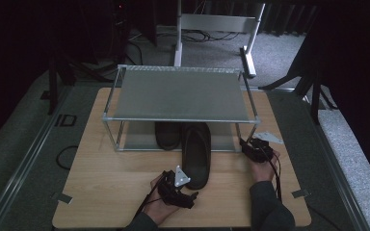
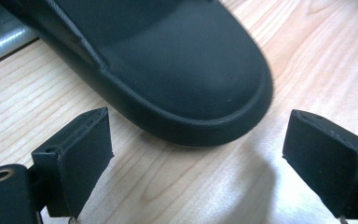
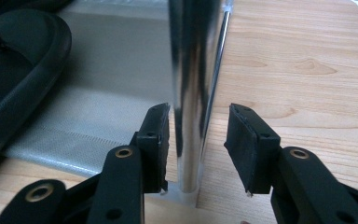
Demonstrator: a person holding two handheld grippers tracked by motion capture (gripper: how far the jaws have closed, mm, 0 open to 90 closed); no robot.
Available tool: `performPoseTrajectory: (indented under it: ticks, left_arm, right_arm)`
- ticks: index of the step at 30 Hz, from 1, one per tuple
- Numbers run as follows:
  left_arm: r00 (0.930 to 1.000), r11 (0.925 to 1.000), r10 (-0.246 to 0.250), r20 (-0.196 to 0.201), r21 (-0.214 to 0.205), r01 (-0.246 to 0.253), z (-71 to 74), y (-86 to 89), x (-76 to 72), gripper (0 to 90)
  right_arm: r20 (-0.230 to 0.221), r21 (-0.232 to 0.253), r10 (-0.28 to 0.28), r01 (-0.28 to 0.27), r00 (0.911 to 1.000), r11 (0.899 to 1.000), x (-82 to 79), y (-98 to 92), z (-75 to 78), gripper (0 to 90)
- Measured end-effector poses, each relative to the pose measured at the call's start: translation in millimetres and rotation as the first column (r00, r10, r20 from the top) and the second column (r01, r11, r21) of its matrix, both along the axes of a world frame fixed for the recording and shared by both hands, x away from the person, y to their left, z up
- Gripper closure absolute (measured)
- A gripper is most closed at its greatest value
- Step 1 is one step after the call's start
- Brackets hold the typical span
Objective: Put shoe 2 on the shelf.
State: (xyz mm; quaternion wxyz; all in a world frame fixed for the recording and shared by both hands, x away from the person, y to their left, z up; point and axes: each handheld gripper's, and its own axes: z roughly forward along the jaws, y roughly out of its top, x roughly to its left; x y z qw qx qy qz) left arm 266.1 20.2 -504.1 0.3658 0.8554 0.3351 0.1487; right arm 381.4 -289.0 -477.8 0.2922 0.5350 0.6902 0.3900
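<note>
We see the black slipper (image 2: 168, 60) lying heel-first just ahead of our left gripper's (image 2: 198, 161) released jaws, its length running under the shoe rack (image 1: 180, 94), while our right gripper (image 3: 198, 149) straddles the rack's front post (image 3: 191, 93), jaws unclenched.

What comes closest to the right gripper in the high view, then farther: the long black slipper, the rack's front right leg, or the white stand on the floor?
1. The rack's front right leg, right beside the right gripper.
2. The long black slipper, toward the table's middle, half under the rack.
3. The white stand, on the floor beyond the table.
</note>
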Motion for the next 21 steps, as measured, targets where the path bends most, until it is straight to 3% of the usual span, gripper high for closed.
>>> performPoseTrajectory:
  ticks: [7, 21]
  left_arm:
    - [0.9999, 0.9995, 0.017, -0.003, 0.027, -0.016, -3.3, -4.6, 2.4, 9.2]
    - [0.9983, 0.9983, 0.058, 0.004, -0.01, -0.058, -1.1, -9.2, 11.8, 14.8]
  right_arm:
    - [0.002, 0.005, -0.001, 0.001, 1.0, 1.0, 2.0, 1.3, -0.3, 64.4]
    - [0.006, 0.0, 0.022, -0.022, 0.9998, 1.0, 2.2, 2.8, -0.6, 77.0]
